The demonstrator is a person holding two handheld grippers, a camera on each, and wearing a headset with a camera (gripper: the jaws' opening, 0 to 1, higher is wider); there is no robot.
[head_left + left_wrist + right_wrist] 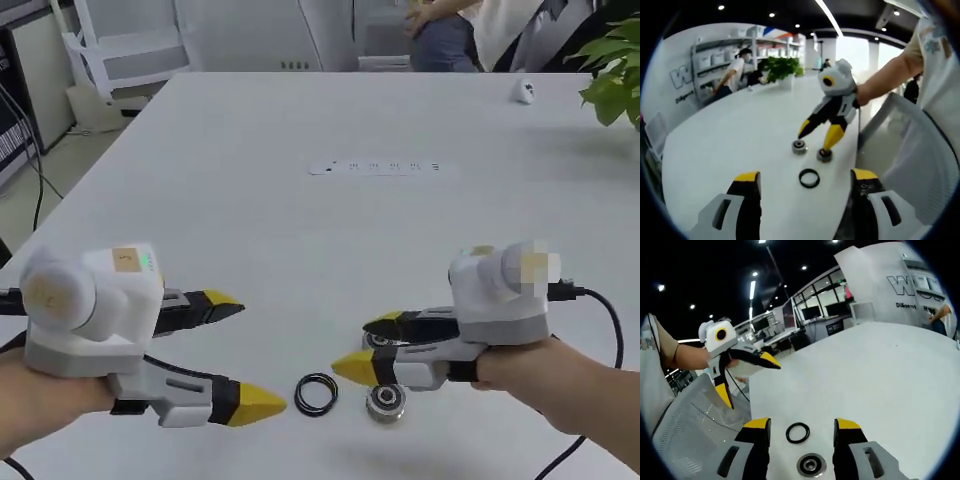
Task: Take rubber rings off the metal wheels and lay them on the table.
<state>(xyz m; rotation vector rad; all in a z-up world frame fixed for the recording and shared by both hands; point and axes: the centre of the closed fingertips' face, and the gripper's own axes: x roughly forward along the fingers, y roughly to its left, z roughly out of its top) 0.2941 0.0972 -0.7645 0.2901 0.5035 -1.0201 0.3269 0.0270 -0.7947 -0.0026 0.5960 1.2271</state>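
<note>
A loose black rubber ring [316, 394] lies flat on the white table [300, 200] near its front edge. Just right of it sits a metal wheel [385, 400] with a dark rim. A second wheel [379, 340] is half hidden between my right gripper's jaws. My right gripper [360, 345] is open, low over the wheels, pointing left at the ring. My left gripper [245, 352] is open too, left of the ring and apart from it. The left gripper view has the ring [809, 178] ahead between its jaws, with both wheels [799, 146] [824, 154] beyond, under the right gripper [816, 140].
A flush power strip [385, 167] sits mid-table and a small white object [524, 91] at the far right. A green plant [612, 70] stands at the right edge, people beyond the far end. A mesh chair [695, 430] is beside the near edge.
</note>
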